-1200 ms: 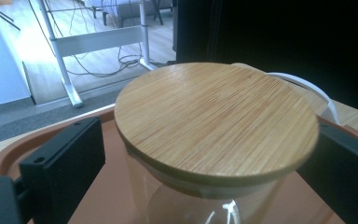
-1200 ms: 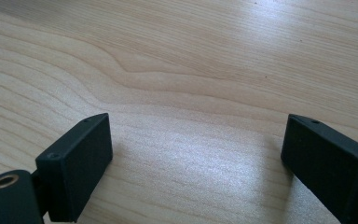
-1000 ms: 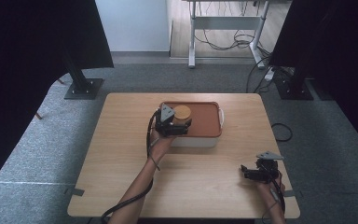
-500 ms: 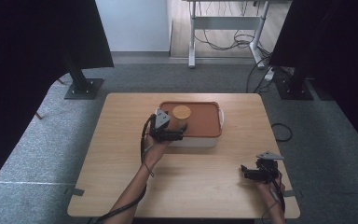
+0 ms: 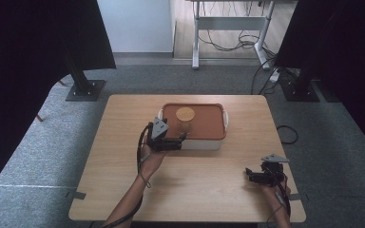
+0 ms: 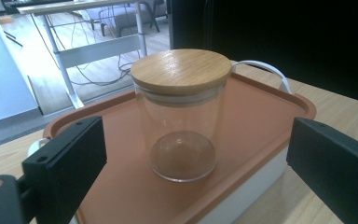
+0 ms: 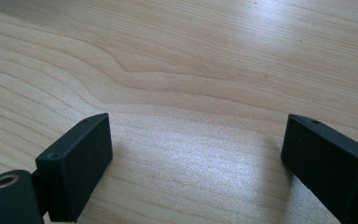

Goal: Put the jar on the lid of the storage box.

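A clear glass jar [image 6: 182, 116] with a round wooden lid [image 5: 185, 113] stands upright and looks empty. It rests on the orange lid [image 6: 261, 116] of a white box [image 5: 204, 142] at the table's far middle. My left gripper [image 5: 179, 141] is open, just short of the jar on the near left side, and its jaws stand wide apart with the jar beyond them. My right gripper [image 5: 250, 175] is open near the front right corner, over bare wood [image 7: 191, 93].
The white box has a handle [image 6: 265, 70] at each short end. The wooden table [image 5: 123, 156] stands on grey carpet. Black stands [image 5: 83, 85] and a white desk frame with cables [image 5: 228, 28] are beyond the far edge.
My left gripper has let go of the jar and drawn back toward me and to the left. The jar stays on the orange lid. The right gripper has not moved.
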Action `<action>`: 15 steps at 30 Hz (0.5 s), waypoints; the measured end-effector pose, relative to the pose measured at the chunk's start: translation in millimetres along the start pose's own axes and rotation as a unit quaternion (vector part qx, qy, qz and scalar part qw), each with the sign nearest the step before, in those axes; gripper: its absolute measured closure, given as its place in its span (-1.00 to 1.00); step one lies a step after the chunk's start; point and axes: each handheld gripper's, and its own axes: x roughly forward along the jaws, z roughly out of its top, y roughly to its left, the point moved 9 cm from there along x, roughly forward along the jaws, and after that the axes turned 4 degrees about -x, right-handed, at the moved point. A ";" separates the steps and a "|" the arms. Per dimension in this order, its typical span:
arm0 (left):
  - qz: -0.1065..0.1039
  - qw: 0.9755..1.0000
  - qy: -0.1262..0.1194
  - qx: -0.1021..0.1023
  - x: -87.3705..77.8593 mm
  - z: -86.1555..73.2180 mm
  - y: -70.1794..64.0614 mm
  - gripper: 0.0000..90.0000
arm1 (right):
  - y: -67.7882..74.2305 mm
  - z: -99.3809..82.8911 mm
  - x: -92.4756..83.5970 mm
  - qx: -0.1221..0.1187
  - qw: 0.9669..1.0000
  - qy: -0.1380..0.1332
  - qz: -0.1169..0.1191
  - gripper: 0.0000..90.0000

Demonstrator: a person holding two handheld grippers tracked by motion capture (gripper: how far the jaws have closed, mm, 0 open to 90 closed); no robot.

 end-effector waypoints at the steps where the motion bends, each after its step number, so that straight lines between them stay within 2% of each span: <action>1: -0.001 1.000 -0.001 -0.002 -2.4 -0.1 0.0 -0.89 | 0.0 0.0 0.0 0.000 1.000 0.000 0.000 -0.82; 6: -0.005 1.000 0.001 -0.012 -13.5 -3.2 0.0 -0.89 | -0.1 0.0 0.0 -0.001 1.000 0.000 0.000 -0.82; 15: -0.009 1.000 0.007 -0.013 -30.2 -9.4 -0.4 -0.89 | -0.1 0.0 0.0 0.000 1.000 0.000 0.000 -0.82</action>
